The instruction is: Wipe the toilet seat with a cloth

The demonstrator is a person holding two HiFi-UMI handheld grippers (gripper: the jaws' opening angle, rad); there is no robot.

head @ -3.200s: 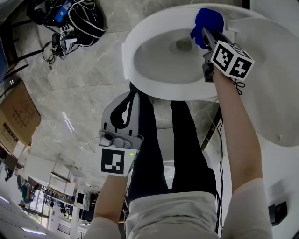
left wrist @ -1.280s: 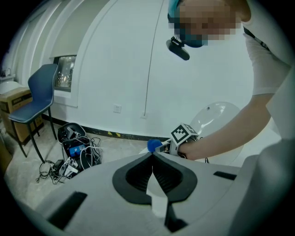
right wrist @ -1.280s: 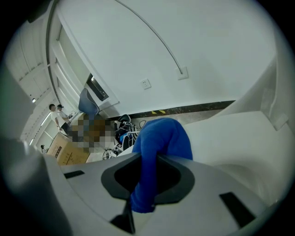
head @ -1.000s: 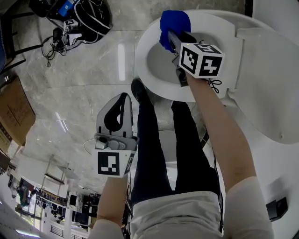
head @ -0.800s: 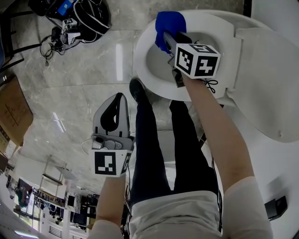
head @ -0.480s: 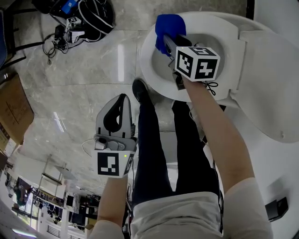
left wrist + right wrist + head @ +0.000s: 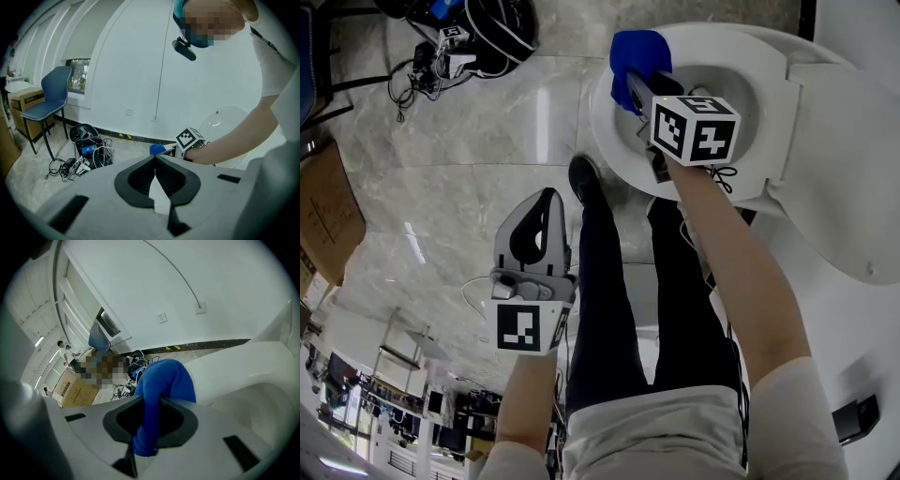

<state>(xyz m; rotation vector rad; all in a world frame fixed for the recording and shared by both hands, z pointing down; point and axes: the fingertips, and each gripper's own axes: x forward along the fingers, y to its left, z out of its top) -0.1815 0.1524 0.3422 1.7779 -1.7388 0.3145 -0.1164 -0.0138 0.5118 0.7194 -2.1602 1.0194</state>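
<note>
The right gripper is clenched on the bunched blue fabric cloth. The cloth's free end lies against the rim of the white oval toilet seat, on the side facing the grey marble floor. The left gripper has its 2 jaws closed together on nothing. It is held well apart from the seat, beside the person's dark-trousered legs.
</note>
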